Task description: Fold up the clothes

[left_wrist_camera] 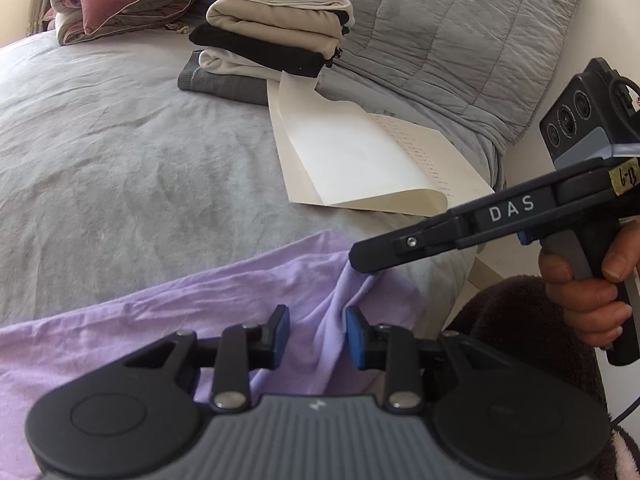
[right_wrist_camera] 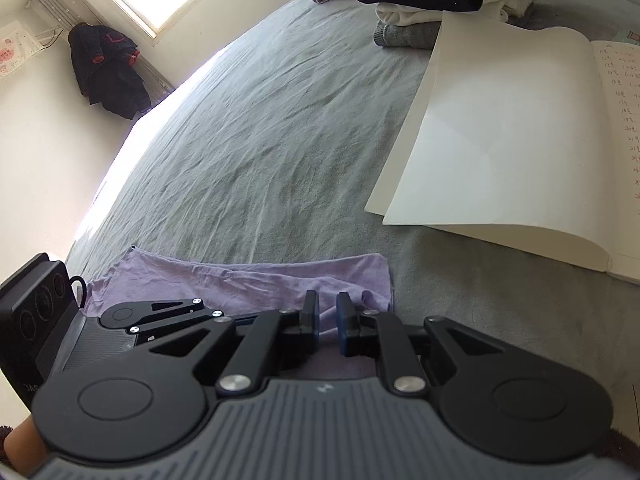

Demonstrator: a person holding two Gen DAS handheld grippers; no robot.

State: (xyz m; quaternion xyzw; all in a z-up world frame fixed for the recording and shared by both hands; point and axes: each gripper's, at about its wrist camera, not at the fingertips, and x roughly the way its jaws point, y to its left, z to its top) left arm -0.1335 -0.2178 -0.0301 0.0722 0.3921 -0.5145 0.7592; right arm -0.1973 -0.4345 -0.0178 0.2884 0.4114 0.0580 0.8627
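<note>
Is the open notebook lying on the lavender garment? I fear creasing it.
No, the open notebook lies on the grey bedsheet, apart from the lavender garment.

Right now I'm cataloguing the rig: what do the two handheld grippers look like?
Both are black, with a ribbed grey body and blue finger pads. The right gripper bears white "DAS" lettering, a yellow handwritten tag, a three-lens camera block and a black cable; a dark fuzzy sleeve shows nearby.

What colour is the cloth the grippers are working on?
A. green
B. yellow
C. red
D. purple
D: the cloth spread on the grey bed is pale purple, and the right gripper pinches a fold of it.
</note>
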